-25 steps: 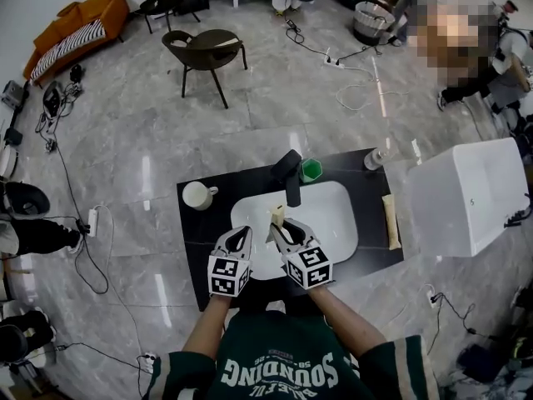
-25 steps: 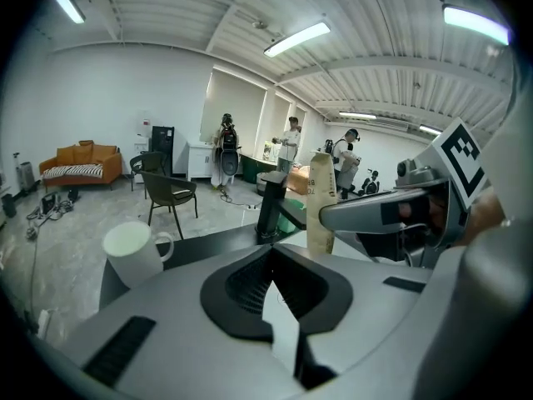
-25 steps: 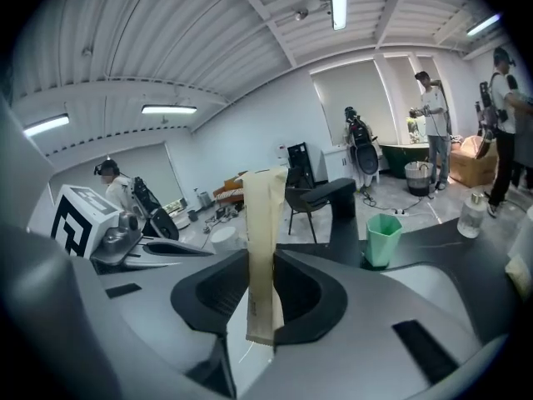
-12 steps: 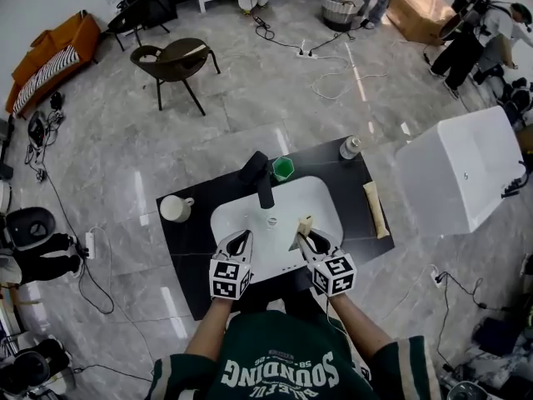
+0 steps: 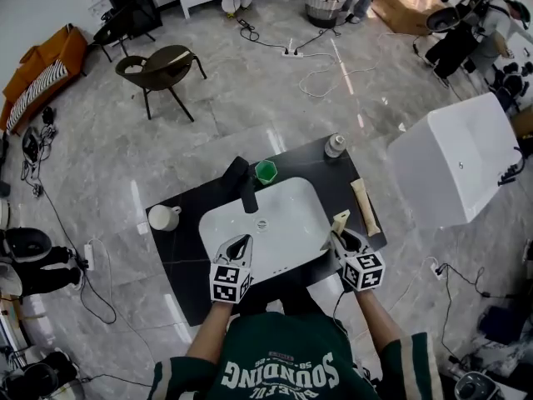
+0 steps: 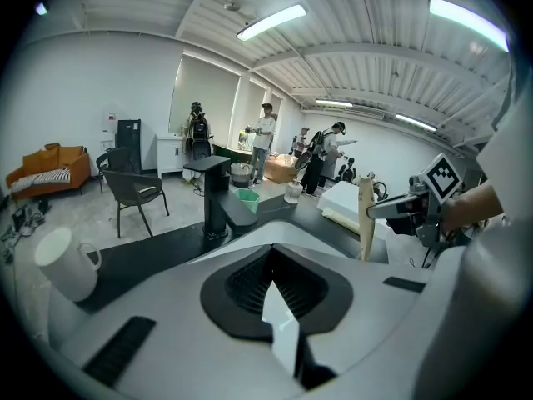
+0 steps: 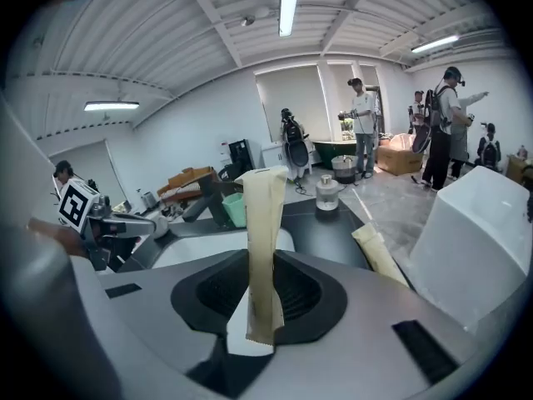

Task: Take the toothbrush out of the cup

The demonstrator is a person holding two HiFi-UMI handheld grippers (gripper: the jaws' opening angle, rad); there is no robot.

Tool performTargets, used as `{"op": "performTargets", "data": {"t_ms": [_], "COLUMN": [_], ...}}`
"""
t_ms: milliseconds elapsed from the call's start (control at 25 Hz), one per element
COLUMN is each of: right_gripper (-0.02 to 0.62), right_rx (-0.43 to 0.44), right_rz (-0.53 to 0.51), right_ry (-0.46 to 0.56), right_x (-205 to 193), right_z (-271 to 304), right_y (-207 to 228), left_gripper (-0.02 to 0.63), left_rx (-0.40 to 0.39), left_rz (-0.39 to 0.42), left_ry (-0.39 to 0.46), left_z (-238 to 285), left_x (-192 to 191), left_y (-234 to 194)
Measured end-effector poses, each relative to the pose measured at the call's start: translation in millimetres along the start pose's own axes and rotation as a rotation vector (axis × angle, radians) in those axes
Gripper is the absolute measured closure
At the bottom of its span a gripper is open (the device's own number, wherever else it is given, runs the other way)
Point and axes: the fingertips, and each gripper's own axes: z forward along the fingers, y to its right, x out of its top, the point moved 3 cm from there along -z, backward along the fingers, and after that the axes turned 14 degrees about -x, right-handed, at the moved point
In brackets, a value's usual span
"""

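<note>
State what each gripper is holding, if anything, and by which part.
The right gripper grips the cream-wrapped toothbrush near its lower end, and the rest stands upright above the jaws. The left gripper holds nothing.

My right gripper (image 5: 344,238) now sits further right, carrying the long cream wrapped toothbrush (image 5: 340,221) with it. It has gone from above the middle of the white oval basin (image 5: 287,192) to the basin's right rim, over the black worktop (image 5: 187,248) and near the cream packet (image 5: 363,207) lying there. My left gripper (image 5: 236,247) has edged in over the basin's front.
</note>
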Motion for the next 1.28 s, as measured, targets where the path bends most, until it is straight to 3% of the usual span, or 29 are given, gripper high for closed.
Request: {"op": "performTargets", "data": {"t_ms": [280,600,1280], "right_gripper": [0.489,0.489,0.488], "right_rx": [-0.046,-0.025,0.036], "right_rz": [-0.144,-0.132,-0.188], "right_ry": [-0.134,-0.225,-0.359], "right_x": [-8,-18,-39], "right_z": [16,60,127], "right_y": [45,68,70], "left_gripper": [0.595,0.595,0.595], "left_rx": [0.008,0.048,0.135], "left_rz": [-0.005,-0.016,-0.063], "left_ry": [-0.026,-0.035,-0.046], "left_z": [15,24,17], "left_x": [-2,1,-6], "left_y": [7,12,14]}}
